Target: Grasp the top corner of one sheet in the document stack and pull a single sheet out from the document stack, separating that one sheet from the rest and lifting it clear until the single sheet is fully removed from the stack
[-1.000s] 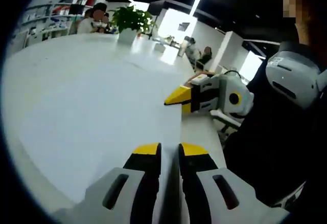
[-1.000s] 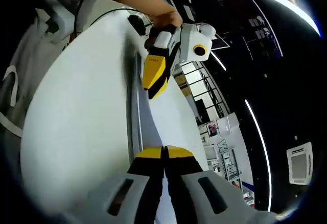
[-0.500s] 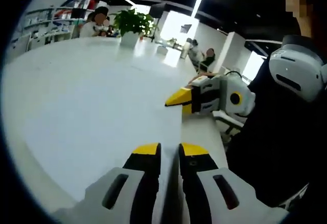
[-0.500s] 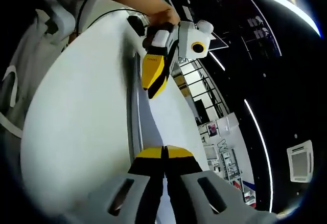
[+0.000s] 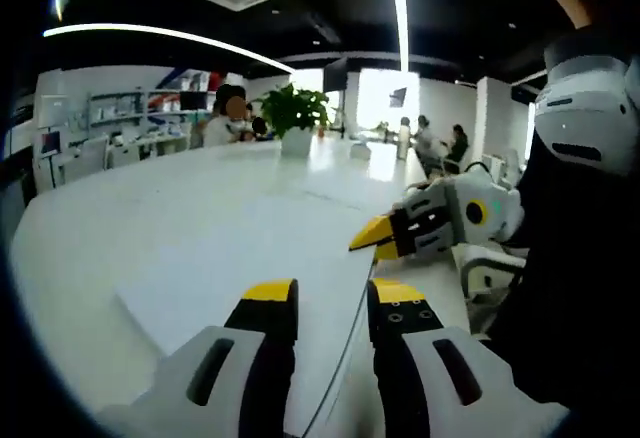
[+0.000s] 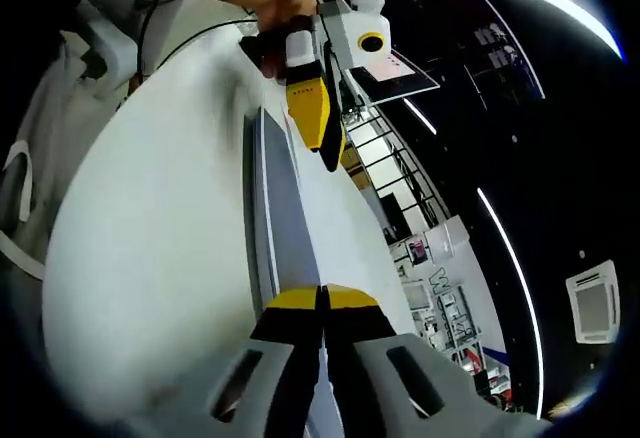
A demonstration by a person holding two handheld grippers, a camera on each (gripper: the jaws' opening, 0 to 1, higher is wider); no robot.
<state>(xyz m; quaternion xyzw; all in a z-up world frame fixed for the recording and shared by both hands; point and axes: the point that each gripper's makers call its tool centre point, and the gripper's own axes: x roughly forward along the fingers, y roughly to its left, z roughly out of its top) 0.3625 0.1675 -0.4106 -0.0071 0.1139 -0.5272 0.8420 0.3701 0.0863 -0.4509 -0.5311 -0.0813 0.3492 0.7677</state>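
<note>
White paper [image 5: 230, 258] lies on the white table [image 5: 120, 208], one corner pointing to the lower left. My left gripper [image 5: 332, 296] stands open just above it, and a thin dark paper edge runs through the gap between its jaws. My right gripper [image 5: 372, 240] comes in from the right, low over the paper's far edge. In the right gripper view, my right gripper [image 6: 320, 296] is shut on the edge of a sheet [image 6: 285, 208], whose grey face is raised off the white surface [image 6: 150, 208]. The left gripper [image 6: 328, 138] hangs over the sheet's far end, held by a hand [image 6: 275, 8].
A potted plant [image 5: 295, 113] and seated people [image 5: 235, 118] are at the table's far end. The person's dark-clothed body [image 5: 580, 278] is close on the right of the left gripper view. Shelves [image 5: 110, 123] line the back wall.
My left gripper's jaws have spread apart from a narrow gap. The left gripper view has tilted up, showing more room. In the right gripper view, the sheet's grey face has widened and the left gripper has risen.
</note>
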